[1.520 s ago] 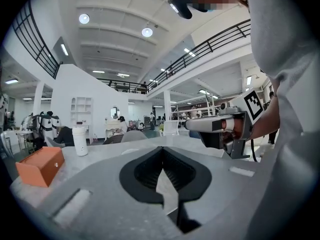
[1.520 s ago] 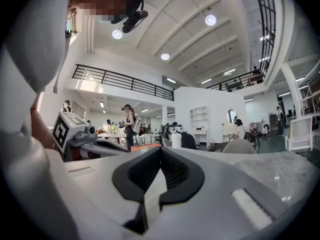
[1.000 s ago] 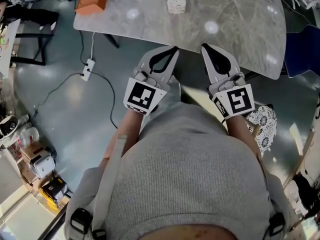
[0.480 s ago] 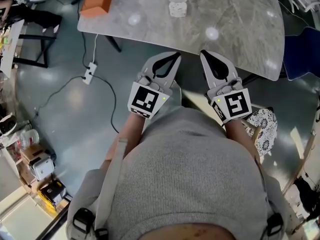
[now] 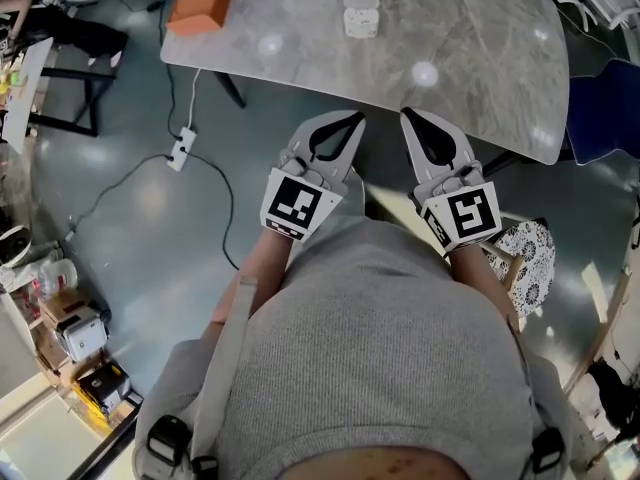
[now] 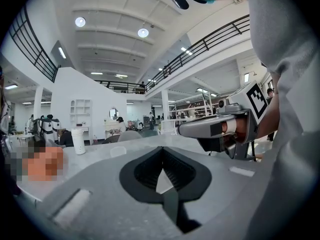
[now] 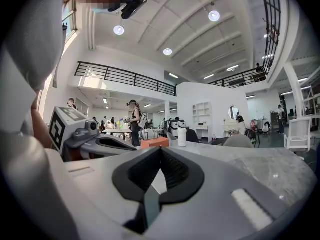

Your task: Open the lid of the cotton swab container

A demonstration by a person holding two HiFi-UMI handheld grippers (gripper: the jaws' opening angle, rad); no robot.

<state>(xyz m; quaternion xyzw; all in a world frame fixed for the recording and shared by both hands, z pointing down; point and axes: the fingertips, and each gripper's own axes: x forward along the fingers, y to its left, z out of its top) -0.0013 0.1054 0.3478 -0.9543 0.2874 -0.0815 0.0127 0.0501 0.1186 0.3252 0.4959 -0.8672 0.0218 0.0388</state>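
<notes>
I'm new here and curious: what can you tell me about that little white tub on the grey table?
The small white cylindrical container looks like plastic, with a lid that appears closed. It stands upright and alone toward the far side of the grey marbled tabletop. Nothing touches it.

Open marble runs from the near edge of the tabletop (image 5: 470, 38) to the cotton swab container (image 5: 361, 13) at 12 o'clock. This gives a free lane ahead of the left gripper (image 5: 352, 120) and right gripper (image 5: 408, 116), which sit close side by side just off that edge, fingers together. An orange box (image 5: 203, 0) occupies the far left corner at 10 o'clock, well apart from the container. A dark blue object (image 5: 603, 98) stands off the right edge at 2 o'clock, and a power strip (image 5: 179, 140) with its cable (image 5: 120, 173) lies on the floor (image 5: 130, 248) at 9 o'clock.
</notes>
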